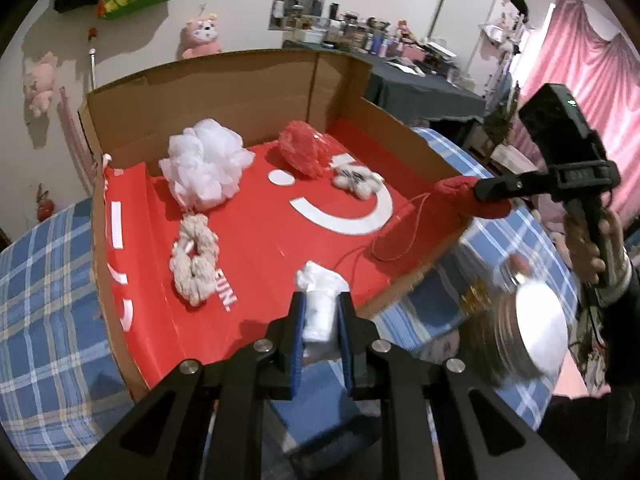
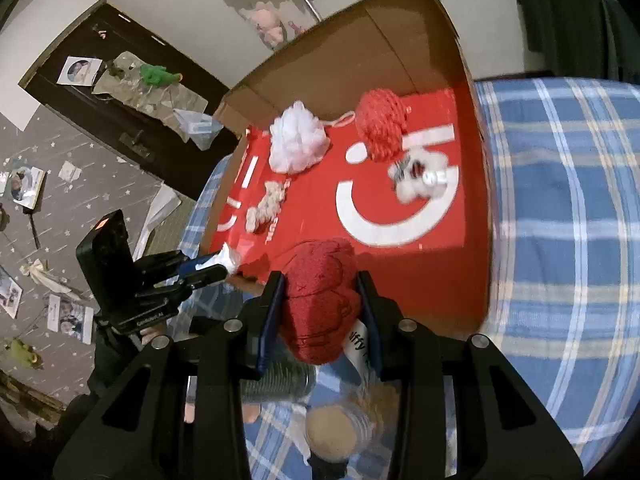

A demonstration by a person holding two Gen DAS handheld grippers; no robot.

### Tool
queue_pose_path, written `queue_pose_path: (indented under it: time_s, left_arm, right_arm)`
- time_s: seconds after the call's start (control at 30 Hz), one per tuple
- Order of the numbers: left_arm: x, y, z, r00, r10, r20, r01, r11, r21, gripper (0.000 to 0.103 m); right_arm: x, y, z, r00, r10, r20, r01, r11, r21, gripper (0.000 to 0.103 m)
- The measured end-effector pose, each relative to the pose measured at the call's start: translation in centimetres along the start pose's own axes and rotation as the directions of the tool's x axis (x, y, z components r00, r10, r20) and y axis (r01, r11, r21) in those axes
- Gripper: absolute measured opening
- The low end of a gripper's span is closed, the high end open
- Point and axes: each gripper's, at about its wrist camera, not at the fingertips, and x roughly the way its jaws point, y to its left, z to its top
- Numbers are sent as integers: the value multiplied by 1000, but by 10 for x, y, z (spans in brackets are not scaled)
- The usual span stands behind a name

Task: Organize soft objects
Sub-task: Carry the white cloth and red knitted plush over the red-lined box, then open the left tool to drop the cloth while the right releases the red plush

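Note:
An open cardboard box (image 1: 224, 92) with a red printed floor lies on the bed. Inside lie a white mesh pouf (image 1: 206, 164), a red mesh pouf (image 1: 302, 152), a small white plush (image 1: 358, 180) and a beige scrunchie (image 1: 194, 260). My left gripper (image 1: 322, 300) is shut on a white soft cloth piece (image 1: 318, 316) over the box's near edge. At the box's right wall, my right gripper (image 1: 486, 192) is shut on a red yarn ball (image 1: 456, 188), with a red thread (image 1: 396, 236) trailing into the box. The right wrist view shows the yarn ball (image 2: 320, 304) between the right gripper's (image 2: 320, 280) fingers, and the left gripper (image 2: 222, 268) at the left.
A blue plaid bedspread (image 1: 44, 288) surrounds the box. A round metal tin (image 1: 532, 332) lies on the bed beside the box's near right corner. A jar with a tan lid (image 2: 332, 428) sits below the right gripper. A person's hand (image 1: 588, 248) holds the right gripper's handle.

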Motion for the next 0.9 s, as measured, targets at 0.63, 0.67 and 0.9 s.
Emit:
queue_pose_path:
  time_s: [0.63,0.67,0.9]
  left_arm:
    - [67,17,51,979,160,-127,-166,985,-47,17]
    - [70,20,53,976,169,-134,-177,983,-47,17]
    - [82,31,59,968,178,-178,-192,979,-63,17]
  right_arm:
    - [77,41,70,959,-284,-10,279,946,-163,34]
    - [84,42,75,952,-305,-16,297,938,-177,34]
    - [117,54,95,919,-394,-29,374,892,-254,34]
